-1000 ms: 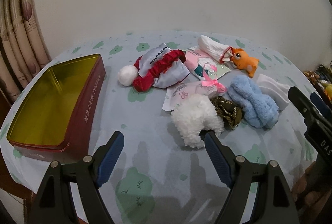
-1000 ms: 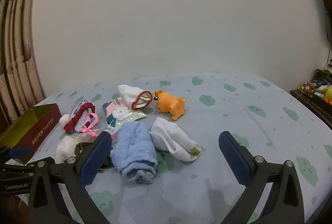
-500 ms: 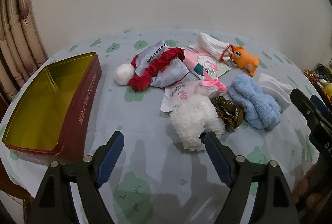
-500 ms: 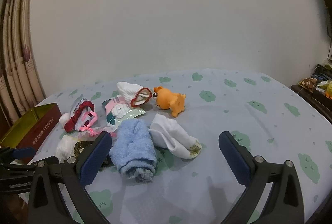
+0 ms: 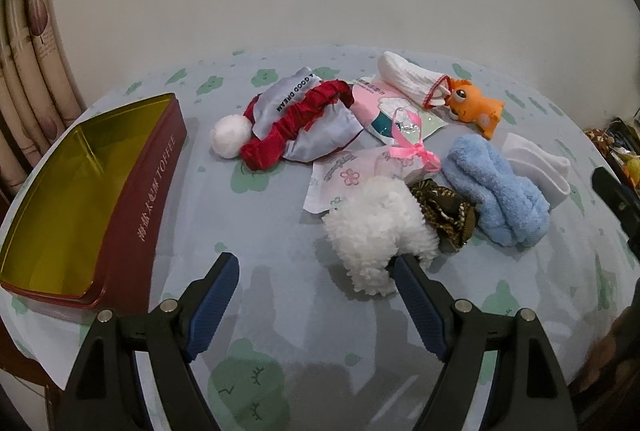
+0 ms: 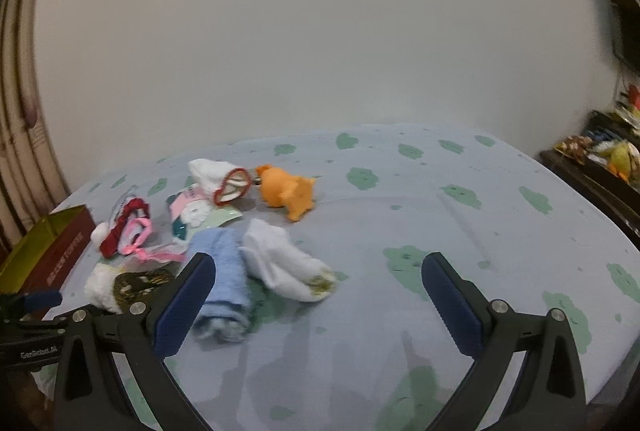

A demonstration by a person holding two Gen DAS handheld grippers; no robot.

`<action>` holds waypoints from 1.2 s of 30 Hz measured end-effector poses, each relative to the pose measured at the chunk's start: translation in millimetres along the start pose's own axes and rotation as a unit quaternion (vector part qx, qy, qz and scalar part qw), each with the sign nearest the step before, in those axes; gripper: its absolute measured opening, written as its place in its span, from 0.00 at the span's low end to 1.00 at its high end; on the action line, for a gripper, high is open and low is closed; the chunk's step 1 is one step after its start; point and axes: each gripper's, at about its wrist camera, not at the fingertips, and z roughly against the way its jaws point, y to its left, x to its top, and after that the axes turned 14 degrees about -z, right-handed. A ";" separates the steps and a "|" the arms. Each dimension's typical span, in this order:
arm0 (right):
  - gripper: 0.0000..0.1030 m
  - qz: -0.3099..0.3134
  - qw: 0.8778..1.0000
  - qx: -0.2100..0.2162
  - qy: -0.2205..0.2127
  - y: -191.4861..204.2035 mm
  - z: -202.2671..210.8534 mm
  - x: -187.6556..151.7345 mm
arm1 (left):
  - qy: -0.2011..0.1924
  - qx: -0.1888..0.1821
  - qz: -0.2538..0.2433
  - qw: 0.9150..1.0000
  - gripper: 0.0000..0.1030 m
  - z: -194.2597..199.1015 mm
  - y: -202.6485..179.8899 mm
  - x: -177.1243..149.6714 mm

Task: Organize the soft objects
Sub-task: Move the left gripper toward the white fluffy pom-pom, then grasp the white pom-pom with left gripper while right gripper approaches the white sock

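Note:
Soft objects lie in a heap on the blue cloth: a white fluffy item (image 5: pixel 374 233), a brown patterned scrunchie (image 5: pixel 442 209), a blue towel roll (image 5: pixel 494 193) (image 6: pixel 224 285), a white sock (image 5: pixel 538 167) (image 6: pixel 286 265), a red-trimmed Santa hat (image 5: pixel 298 121), a ribbed white sock (image 5: pixel 410 79), an orange plush toy (image 5: pixel 476 105) (image 6: pixel 290 191) and pink packets (image 5: pixel 360 171). An open red tin (image 5: pixel 76 187) with a gold inside stands at the left. My left gripper (image 5: pixel 316 273) is open and empty, its right finger beside the fluffy item. My right gripper (image 6: pixel 318 289) is open and empty above the white sock.
A beige wall stands behind the table. Curtains (image 5: pixel 24 71) hang at the left. A dark shelf with toys (image 6: pixel 600 159) stands at the right. The table's front edge is close below both grippers.
My left gripper has moved forward towards the fluffy item. My right gripper has moved forward and swung slightly left, so the heap looks nearer. Both stay open.

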 end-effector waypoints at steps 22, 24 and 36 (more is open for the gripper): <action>1.00 -0.002 1.000 -0.010 0.001 -10.3 -7.6 1.3 | -0.006 -0.008 -0.007 1.000 0.80 -11.7 -1.6 9.3; 1.00 -0.002 1.000 -0.010 0.002 -9.9 -8.4 0.8 | -0.004 -0.011 -0.008 1.000 0.80 -13.3 -2.2 10.1; 1.00 0.001 1.000 -0.008 0.007 -8.5 -11.3 -1.3 | -0.012 -0.095 0.001 0.995 0.19 -28.0 -8.9 10.8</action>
